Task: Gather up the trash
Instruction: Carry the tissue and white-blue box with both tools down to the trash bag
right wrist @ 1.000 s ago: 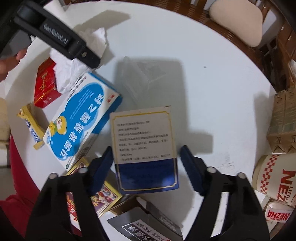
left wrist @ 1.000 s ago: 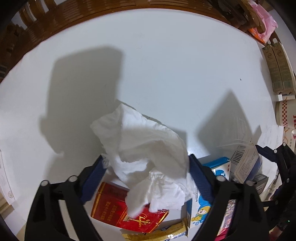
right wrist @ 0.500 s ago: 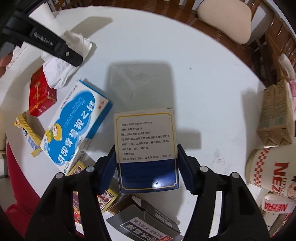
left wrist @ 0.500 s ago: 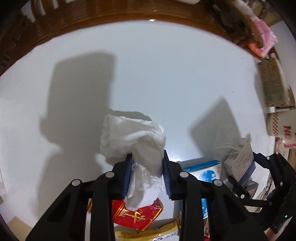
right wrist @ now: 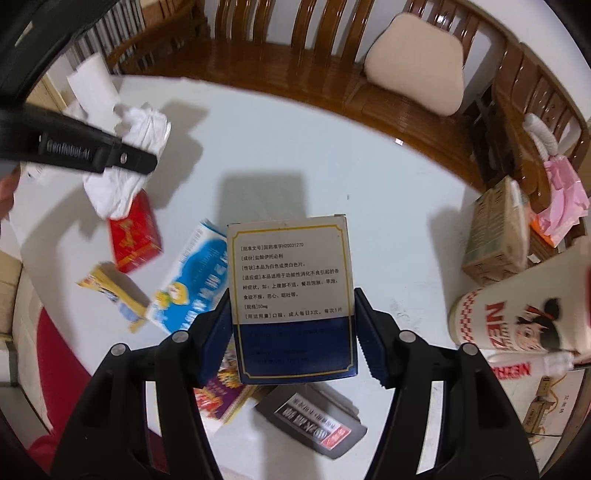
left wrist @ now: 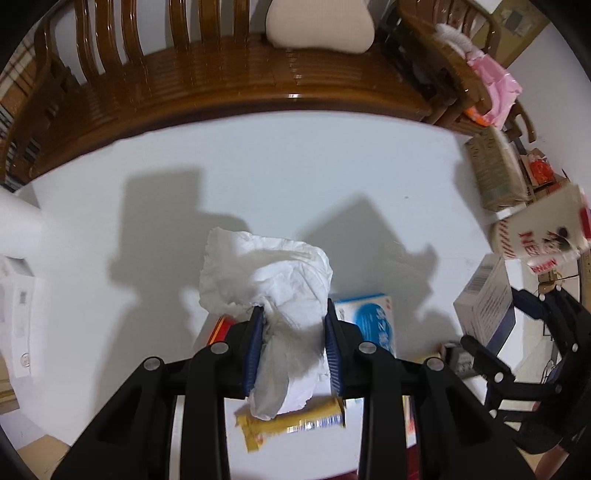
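My left gripper (left wrist: 293, 314) is shut on a crumpled white tissue (left wrist: 266, 273) and holds it above the white table (left wrist: 295, 166). The tissue also shows in the right wrist view (right wrist: 136, 136) at the upper left. My right gripper (right wrist: 291, 302) is shut on a white and blue medicine box (right wrist: 290, 288), lifted off the table; this box shows in the left wrist view (left wrist: 484, 299) at the right. On the table lie a red box (right wrist: 135, 236), a blue and white box (right wrist: 192, 280), a yellow wrapper (right wrist: 110, 291) and a grey box (right wrist: 314, 424).
A tall paper cup (right wrist: 517, 314) and a brown carton (right wrist: 495, 229) stand at the right table edge. A wooden bench (left wrist: 258, 74) with a beige cushion (left wrist: 317, 26) runs behind the table. Papers (left wrist: 18, 295) lie at the left edge.
Both grippers closed on their items and rose. The tissue left the table in the left gripper; the medicine box rose in the right one.
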The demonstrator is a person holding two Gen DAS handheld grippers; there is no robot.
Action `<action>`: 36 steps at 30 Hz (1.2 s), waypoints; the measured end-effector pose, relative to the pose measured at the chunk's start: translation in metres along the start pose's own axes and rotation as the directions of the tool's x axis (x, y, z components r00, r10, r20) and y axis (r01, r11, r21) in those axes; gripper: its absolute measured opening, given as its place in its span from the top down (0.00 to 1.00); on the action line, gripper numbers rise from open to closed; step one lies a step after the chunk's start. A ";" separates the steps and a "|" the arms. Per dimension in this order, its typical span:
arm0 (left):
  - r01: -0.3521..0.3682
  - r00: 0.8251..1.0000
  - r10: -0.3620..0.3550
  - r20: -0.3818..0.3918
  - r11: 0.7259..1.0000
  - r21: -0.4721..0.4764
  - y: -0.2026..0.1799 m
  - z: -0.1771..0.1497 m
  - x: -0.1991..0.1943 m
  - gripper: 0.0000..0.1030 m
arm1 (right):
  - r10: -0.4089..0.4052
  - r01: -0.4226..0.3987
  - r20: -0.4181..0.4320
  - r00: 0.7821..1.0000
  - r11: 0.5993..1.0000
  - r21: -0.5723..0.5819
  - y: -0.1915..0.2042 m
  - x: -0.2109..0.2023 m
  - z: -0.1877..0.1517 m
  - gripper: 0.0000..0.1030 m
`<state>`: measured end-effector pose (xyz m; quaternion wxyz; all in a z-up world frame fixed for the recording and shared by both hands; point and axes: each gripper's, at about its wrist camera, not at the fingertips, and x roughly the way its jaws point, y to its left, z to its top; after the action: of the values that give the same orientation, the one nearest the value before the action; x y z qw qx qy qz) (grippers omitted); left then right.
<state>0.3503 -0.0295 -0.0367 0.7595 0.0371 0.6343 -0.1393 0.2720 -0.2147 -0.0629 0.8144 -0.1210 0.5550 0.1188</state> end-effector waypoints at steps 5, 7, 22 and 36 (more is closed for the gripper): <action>-0.014 0.997 0.012 0.071 0.999 0.036 -0.016 -0.032 -0.038 0.71 | -0.007 0.007 0.073 0.997 1.000 0.004 0.013 -0.047 -0.002 0.41; -0.019 0.996 0.014 0.093 0.999 0.051 -0.017 -0.045 -0.052 0.71 | -0.016 0.016 0.099 0.995 1.000 0.000 0.019 -0.065 -0.009 0.41; -0.077 0.978 0.050 0.204 0.989 0.127 -0.050 -0.154 -0.121 0.71 | -0.027 0.041 0.244 0.969 0.998 -0.053 0.074 -0.178 -0.060 0.41; -0.049 0.979 0.012 0.201 0.982 0.183 -0.065 -0.243 -0.111 0.71 | 0.010 0.028 0.263 0.965 0.990 -0.141 0.142 -0.209 -0.134 0.41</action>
<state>0.0841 -0.0170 0.0321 0.8144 0.1040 0.5384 -0.1897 0.0339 -0.1370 0.0752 0.8705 -0.1650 0.4314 0.1698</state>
